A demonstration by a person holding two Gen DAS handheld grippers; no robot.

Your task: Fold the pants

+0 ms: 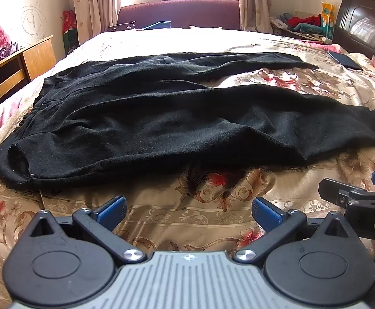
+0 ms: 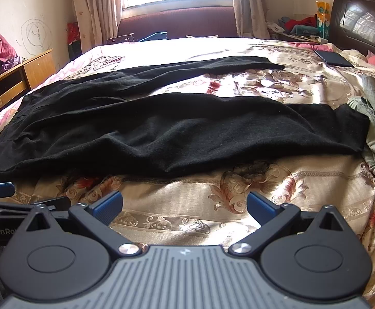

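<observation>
With the left gripper and right gripper both wide open and empty near the floral bedspread's front edge, pinching only the top layer of the limp black knit pants could skew the fold.

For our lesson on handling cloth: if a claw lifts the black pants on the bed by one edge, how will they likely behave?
The black pants will probably drape and sag, not hold shape: they lie in soft wrinkles on the bedspread. The fuzzy-looking knit likely grips the claw pads rather than slipping. The separate legs would probably dangle apart.
</observation>
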